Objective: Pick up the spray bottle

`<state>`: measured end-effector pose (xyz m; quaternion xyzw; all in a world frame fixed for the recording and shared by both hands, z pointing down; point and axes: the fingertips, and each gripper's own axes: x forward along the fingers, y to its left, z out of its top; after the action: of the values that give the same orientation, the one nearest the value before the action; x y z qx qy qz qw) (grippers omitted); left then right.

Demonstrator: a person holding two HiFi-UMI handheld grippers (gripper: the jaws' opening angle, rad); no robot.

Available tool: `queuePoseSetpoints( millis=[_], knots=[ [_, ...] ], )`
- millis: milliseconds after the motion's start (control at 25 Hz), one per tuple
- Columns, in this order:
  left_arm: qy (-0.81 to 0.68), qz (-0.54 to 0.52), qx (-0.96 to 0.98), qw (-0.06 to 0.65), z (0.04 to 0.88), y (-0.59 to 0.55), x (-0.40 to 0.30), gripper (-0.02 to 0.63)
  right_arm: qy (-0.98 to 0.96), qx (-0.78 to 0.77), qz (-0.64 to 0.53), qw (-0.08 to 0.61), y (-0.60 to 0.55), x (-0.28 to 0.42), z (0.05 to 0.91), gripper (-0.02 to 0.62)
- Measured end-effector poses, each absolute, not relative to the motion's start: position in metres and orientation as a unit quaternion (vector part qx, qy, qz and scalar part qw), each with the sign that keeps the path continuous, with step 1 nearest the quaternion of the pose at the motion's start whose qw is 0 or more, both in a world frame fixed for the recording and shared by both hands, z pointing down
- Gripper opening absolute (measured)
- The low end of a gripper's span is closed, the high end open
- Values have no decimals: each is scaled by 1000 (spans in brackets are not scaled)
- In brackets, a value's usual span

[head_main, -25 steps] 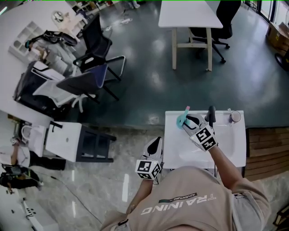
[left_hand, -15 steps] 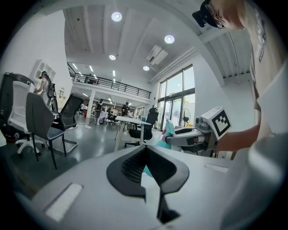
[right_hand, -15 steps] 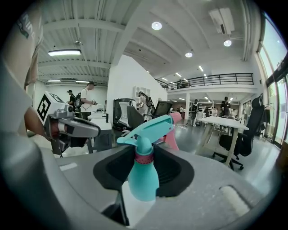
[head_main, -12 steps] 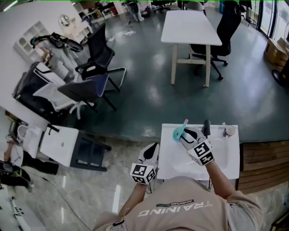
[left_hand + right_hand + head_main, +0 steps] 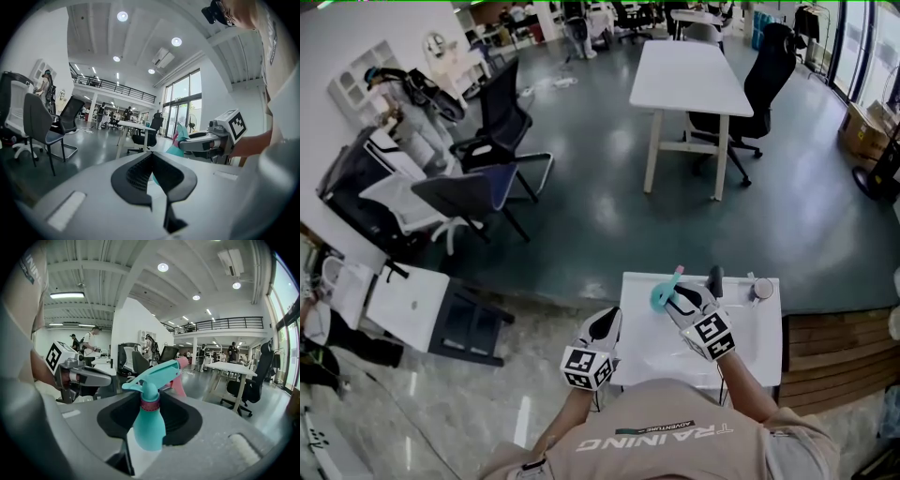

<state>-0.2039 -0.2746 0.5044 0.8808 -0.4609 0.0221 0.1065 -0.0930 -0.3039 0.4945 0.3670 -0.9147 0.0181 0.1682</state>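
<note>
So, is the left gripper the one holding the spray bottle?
No, the right gripper clamps the spray bottle; the left gripper stands open and empty.

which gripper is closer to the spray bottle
Right. The right gripper is shut on the spray bottle, which stands between its jaws. The left gripper hangs apart from it, beside the table's left edge.
</note>
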Motion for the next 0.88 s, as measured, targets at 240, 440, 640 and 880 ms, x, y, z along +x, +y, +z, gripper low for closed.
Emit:
queuePoseSetpoints(
  millis=[240,440,640,880],
  knots=[
    [-466,22,879,98,502,-282,-208,18,-912,370,18,177,-305,-87,495,133],
    [-469,20,878,98,499,-281,-213,18,-912,372,18,170,-305,-86,489,133],
    [-472,21,876,93,499,-283,-216,18,-912,374,21,166,-307,-86,492,133],
    [-479,18,873,93,498,-284,-215,18,-913,372,15,167,-305,-87,497,132]
  ],
)
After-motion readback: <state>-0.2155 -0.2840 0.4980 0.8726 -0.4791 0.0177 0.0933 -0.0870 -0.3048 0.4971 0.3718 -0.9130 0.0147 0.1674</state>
